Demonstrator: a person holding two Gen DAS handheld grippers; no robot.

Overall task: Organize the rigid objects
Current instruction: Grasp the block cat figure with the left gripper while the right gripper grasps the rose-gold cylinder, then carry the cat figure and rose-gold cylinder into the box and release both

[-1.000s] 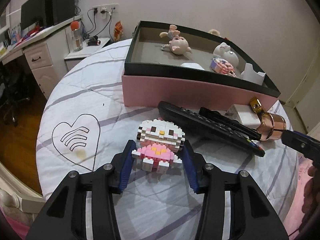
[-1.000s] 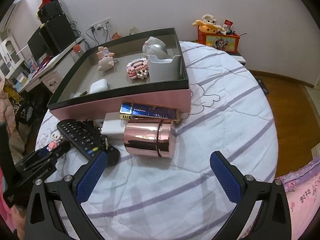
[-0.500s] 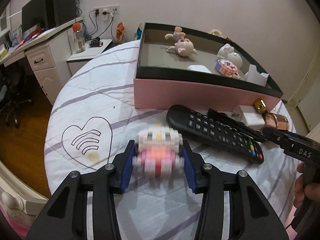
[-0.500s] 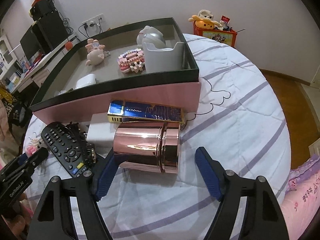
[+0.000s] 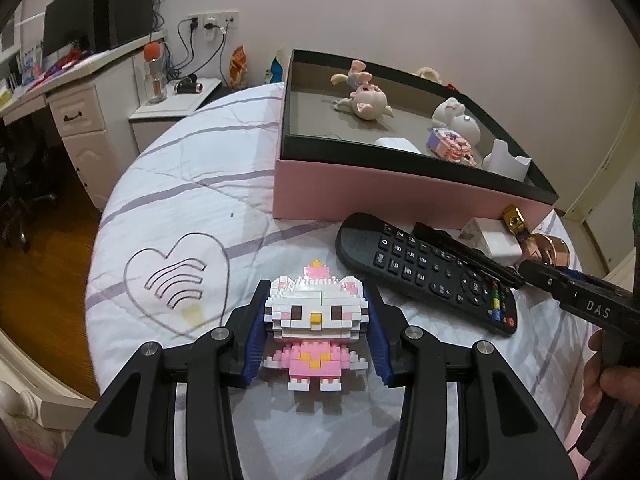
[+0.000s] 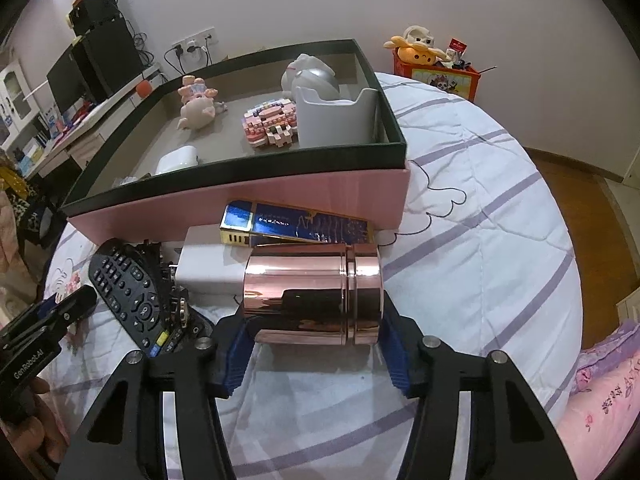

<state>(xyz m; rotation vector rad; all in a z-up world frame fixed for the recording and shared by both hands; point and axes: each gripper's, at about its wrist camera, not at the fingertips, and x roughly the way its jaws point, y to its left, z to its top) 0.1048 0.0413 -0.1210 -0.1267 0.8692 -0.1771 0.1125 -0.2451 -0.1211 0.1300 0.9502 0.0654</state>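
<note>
My left gripper (image 5: 318,334) is shut on a white and pink brick-built cat figure (image 5: 316,320), held just above the quilted bed cover. My right gripper (image 6: 314,344) is closed around a rose-gold metal canister (image 6: 312,300) lying on its side, a pad at each end. The pink box with a dark rim (image 5: 404,190) stands behind, also in the right wrist view (image 6: 256,200). It holds a pig figurine (image 6: 196,110), a pink brick model (image 6: 270,124), a white earbud case (image 6: 178,160), a grey holder (image 6: 336,120) and a white figure (image 6: 310,76).
A black remote (image 5: 424,272) with a dark clip on it lies in front of the box. A white charger (image 6: 212,260) and a blue and gold box (image 6: 296,226) lie between the canister and the box. A desk (image 5: 76,92) stands left, beyond the bed edge.
My left gripper closed on the cat figure and lifted it slightly toward the camera. My right gripper moved forward and closed its wide-open jaws around the canister.
</note>
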